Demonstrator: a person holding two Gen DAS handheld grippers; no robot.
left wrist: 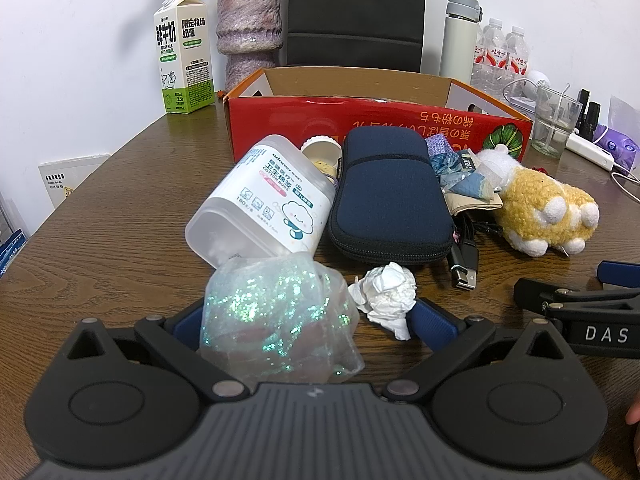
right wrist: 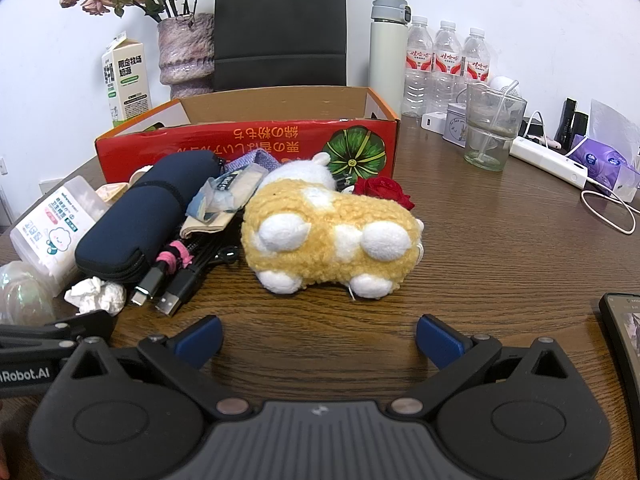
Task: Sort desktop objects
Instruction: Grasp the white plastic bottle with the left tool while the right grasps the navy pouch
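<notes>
A white wall backs a dark wood-grain desk (right wrist: 480,240) whose far edge is lined with a milk carton (left wrist: 182,52), a vase (left wrist: 248,32), a black bag (right wrist: 280,24), a flask (right wrist: 388,48) and water bottles (right wrist: 446,64).

The things to sort lie heaped in the middle, just in front of the red cardboard box (right wrist: 248,144), which stands open-topped. From the left: a cotton-bud tub (left wrist: 264,200) on its side, a navy zip pouch (left wrist: 390,196), black cables (right wrist: 168,288), and a yellow plush toy (right wrist: 332,236) with a red rose (right wrist: 384,190) behind it. A crumpled tissue (left wrist: 386,288) and a glittery clear bag (left wrist: 276,312) sit nearest the near edge.

The left hand-held gripper (left wrist: 308,320) is spread wide, the glittery bag lying between its blue pads without being squeezed. The right hand-held gripper (right wrist: 318,338) is equally wide over bare wood, the plush toy just ahead.

Open desk runs to the right of the plush toy, as far as a glass (right wrist: 492,128), a white power strip (right wrist: 552,160) and a phone (right wrist: 624,336) at the right edge.
</notes>
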